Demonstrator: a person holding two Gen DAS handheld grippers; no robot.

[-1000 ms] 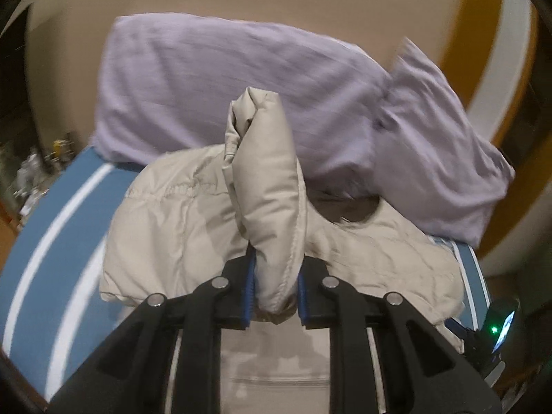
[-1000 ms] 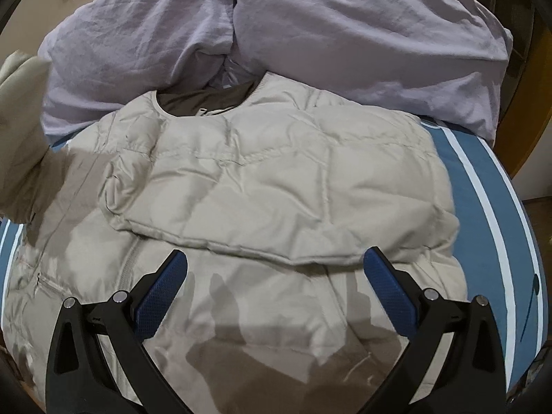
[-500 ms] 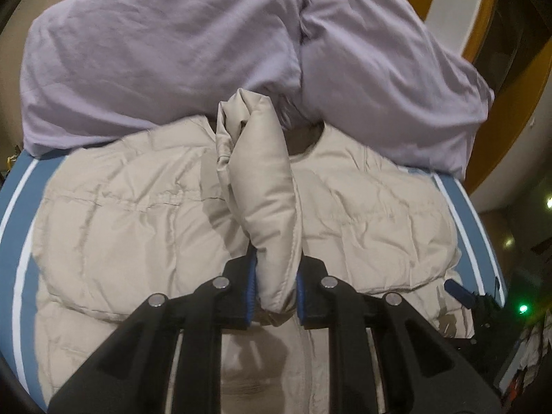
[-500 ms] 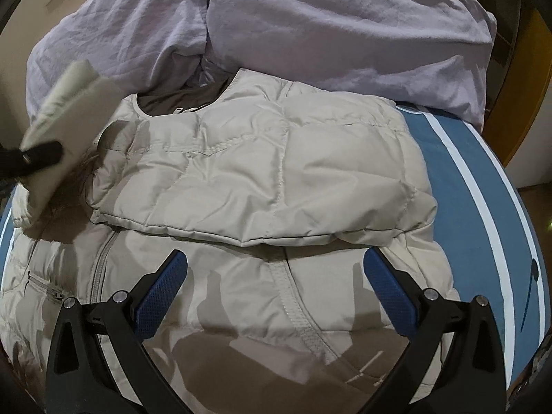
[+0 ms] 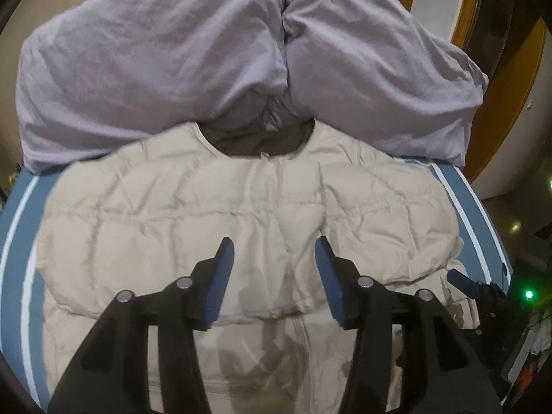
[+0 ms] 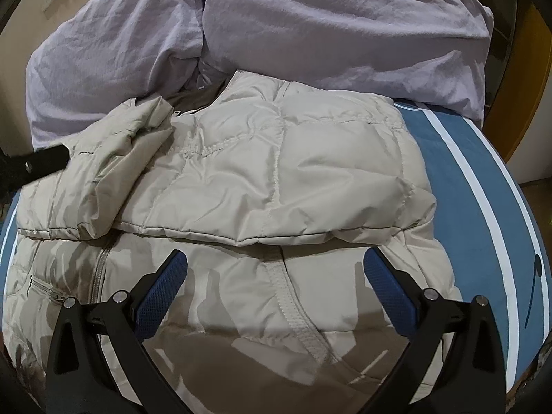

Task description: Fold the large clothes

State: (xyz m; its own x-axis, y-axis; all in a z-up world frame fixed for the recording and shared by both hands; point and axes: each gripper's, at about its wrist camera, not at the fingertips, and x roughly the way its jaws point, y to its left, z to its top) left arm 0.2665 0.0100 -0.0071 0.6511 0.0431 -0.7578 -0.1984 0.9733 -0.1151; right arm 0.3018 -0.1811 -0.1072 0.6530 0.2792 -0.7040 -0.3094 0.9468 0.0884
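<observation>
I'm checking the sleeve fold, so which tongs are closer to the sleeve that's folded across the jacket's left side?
Left. The left tongs hang open right over that sleeve; the right tongs hover open over the other folded sleeve.

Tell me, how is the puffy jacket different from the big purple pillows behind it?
The jacket is beige; the pillows are pale purple. The jacket is stitched into quilted squares; the pillows are plain and wrinkled. The jacket lies flat with sleeves folded across it; the pillows are piled up plump behind its collar. Both look soft and rest on the blue striped bed.

Quilted satiny jacket [image 6: 293, 172], matt crinkled cotton pillows [image 6: 310, 27]
</observation>
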